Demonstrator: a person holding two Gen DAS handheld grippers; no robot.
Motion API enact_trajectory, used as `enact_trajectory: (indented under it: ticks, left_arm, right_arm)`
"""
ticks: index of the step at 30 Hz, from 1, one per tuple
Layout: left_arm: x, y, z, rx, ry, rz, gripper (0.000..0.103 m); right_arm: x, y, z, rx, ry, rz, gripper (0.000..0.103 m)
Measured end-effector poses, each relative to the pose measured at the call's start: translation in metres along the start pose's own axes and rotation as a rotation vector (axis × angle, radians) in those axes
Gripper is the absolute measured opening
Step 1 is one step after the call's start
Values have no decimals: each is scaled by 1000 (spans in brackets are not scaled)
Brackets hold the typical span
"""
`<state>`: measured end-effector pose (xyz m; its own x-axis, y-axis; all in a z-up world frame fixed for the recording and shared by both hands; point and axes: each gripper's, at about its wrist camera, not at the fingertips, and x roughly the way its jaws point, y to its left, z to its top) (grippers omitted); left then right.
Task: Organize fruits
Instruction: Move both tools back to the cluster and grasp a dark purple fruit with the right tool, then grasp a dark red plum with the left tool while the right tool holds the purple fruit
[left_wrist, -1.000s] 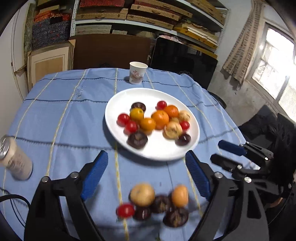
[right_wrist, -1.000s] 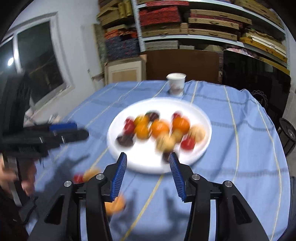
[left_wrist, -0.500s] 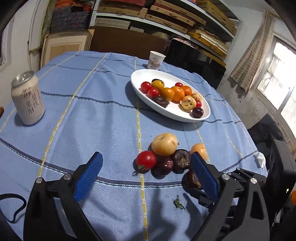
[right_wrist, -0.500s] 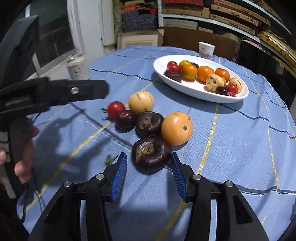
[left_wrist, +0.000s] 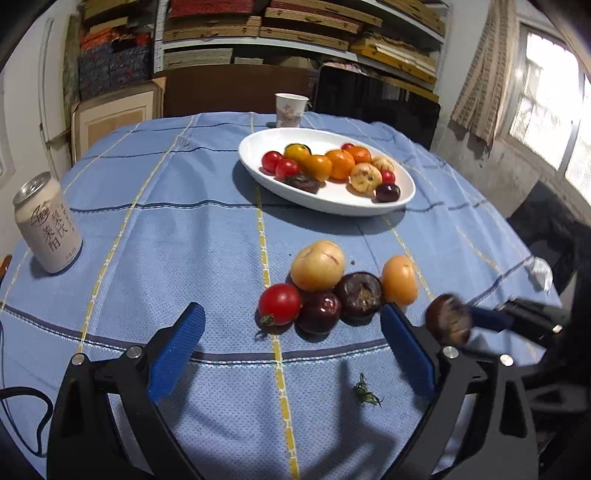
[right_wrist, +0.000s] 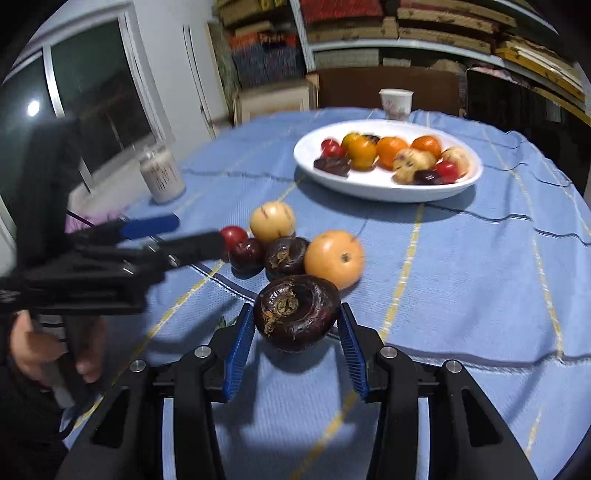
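My right gripper (right_wrist: 295, 321) is shut on a dark brown wrinkled fruit (right_wrist: 297, 312) and holds it just above the blue cloth; the held fruit also shows in the left wrist view (left_wrist: 448, 322). My left gripper (left_wrist: 295, 332) is open and empty, just short of a loose cluster: a red tomato (left_wrist: 279, 304), a dark plum (left_wrist: 319, 311), a second dark brown fruit (left_wrist: 359, 294), a yellow fruit (left_wrist: 317, 265) and an orange fruit (left_wrist: 399, 280). A white plate (left_wrist: 369, 205) farther back holds several fruits.
A drink can (left_wrist: 47, 223) stands at the left of the table. A paper cup (left_wrist: 290, 109) stands behind the plate. A green stem scrap (left_wrist: 365, 395) lies on the cloth near me. Shelves and boxes stand behind the table.
My right gripper has closed on the dark brown fruit and lifted it off the cloth, away from the cluster. My left gripper has stayed open near the cluster.
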<state>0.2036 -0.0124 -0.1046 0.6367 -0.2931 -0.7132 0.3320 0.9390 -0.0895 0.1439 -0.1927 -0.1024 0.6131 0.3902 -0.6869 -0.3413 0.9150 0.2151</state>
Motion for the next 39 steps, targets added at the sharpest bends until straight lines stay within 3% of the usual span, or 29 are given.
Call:
enact_trajectory:
  ticks: [3, 8, 20, 32, 33, 34, 35, 39]
  left_arm:
    - [7, -9, -3, 49, 19, 42, 92]
    - [12, -12, -5, 82, 41, 64, 56]
    - [15, 14, -1, -15, 41, 96, 56]
    - [35, 4, 1, 7, 110, 29, 56]
    - [35, 3, 1, 14, 111, 26, 53]
    - [35, 1, 1, 22, 110, 27, 40]
    - [34, 0, 1, 24, 104, 27, 34]
    - [30, 6, 1, -13, 87, -22, 32]
  right_arm:
    - [-18, -22, -5, 69, -48, 0, 47]
    - [-13, -39, -6, 139, -24, 8, 47]
    - [-14, -36, -7, 119, -30, 23, 47]
    - [-13, -36, -6, 122, -25, 27, 47]
    - [-14, -36, -6, 121, -27, 27, 47]
    - [-14, -36, -6, 120, -29, 27, 47]
    - [-14, -36, -6, 120, -30, 27, 47]
    - [-14, -36, -6, 121, -32, 30, 47]
